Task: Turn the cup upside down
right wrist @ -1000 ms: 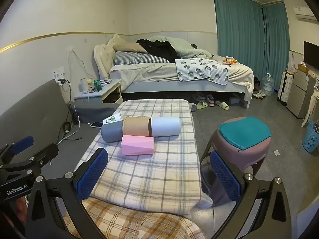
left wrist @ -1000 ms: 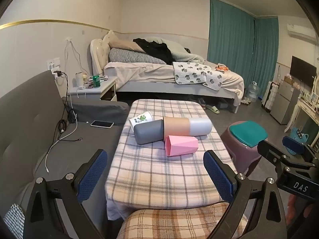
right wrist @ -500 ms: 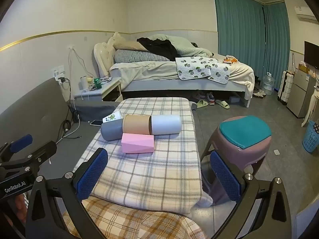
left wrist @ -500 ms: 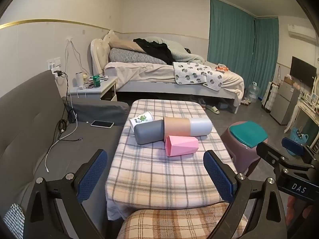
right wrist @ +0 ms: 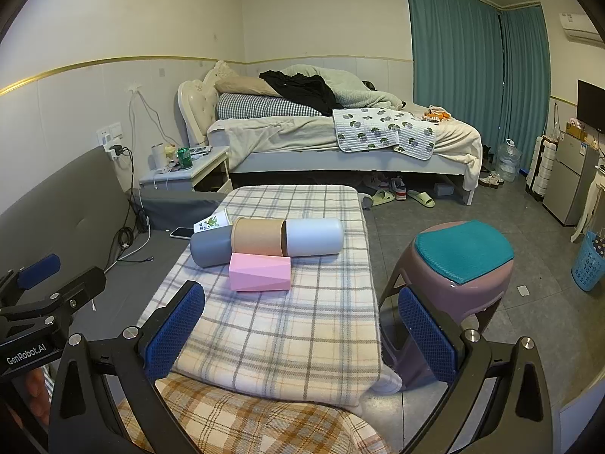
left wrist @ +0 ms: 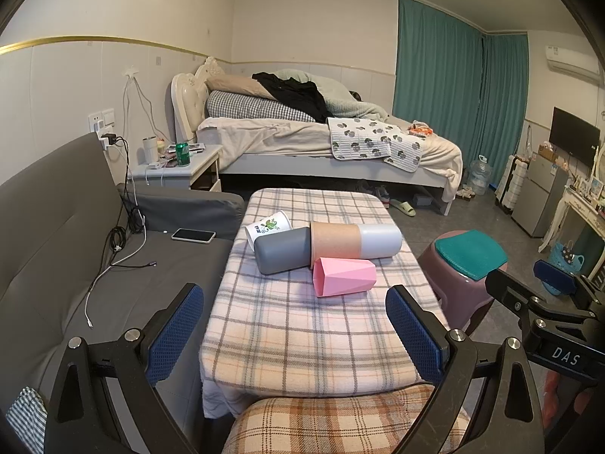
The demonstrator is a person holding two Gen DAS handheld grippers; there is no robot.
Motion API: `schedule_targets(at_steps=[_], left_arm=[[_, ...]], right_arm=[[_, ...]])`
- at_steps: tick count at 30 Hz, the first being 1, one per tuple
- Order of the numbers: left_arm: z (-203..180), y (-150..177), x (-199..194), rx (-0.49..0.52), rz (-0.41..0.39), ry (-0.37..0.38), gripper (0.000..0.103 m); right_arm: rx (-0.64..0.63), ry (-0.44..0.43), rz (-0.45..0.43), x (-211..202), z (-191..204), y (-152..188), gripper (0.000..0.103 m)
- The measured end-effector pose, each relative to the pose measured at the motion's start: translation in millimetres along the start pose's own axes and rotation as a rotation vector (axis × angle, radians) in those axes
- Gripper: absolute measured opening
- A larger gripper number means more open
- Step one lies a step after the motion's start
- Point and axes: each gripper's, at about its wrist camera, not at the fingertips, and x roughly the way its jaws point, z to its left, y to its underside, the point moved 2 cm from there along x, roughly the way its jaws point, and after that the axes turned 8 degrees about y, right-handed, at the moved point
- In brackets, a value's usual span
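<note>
Several cups lie on their sides on a plaid-covered table (left wrist: 302, 325): a pink faceted cup (left wrist: 344, 277) nearest, behind it a grey cup (left wrist: 281, 250), a brown paper cup (left wrist: 334, 240), a pale lavender cup (left wrist: 380, 241) and a white printed paper cup (left wrist: 269, 224). The right wrist view shows the pink cup (right wrist: 260, 272), the grey cup (right wrist: 210, 245), the brown cup (right wrist: 258, 236) and the lavender cup (right wrist: 314, 236). My left gripper (left wrist: 295, 325) is open and empty, well short of the cups. My right gripper (right wrist: 300, 327) is open and empty, at the table's near right.
A purple stool (right wrist: 459, 265) with a teal cushion stands right of the table. A grey sofa (left wrist: 56, 227) with a phone (left wrist: 193, 235) and cables lies left. A bed (left wrist: 321, 140) and nightstand stand beyond. A plaid cushion (left wrist: 332, 423) lies at the near edge.
Both grippers have drifted only slightly; the view is almost the same. The cups have not moved.
</note>
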Motion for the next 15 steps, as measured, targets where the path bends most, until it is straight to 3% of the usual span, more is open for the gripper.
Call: schedule_targets(at_steps=[15], left_arm=[[1.7, 2.1, 2.0, -0.001, 0.000, 0.002, 0.100]], right_arm=[[0.000, -0.001, 0.003, 2.5, 0.4, 1.3, 0.103]])
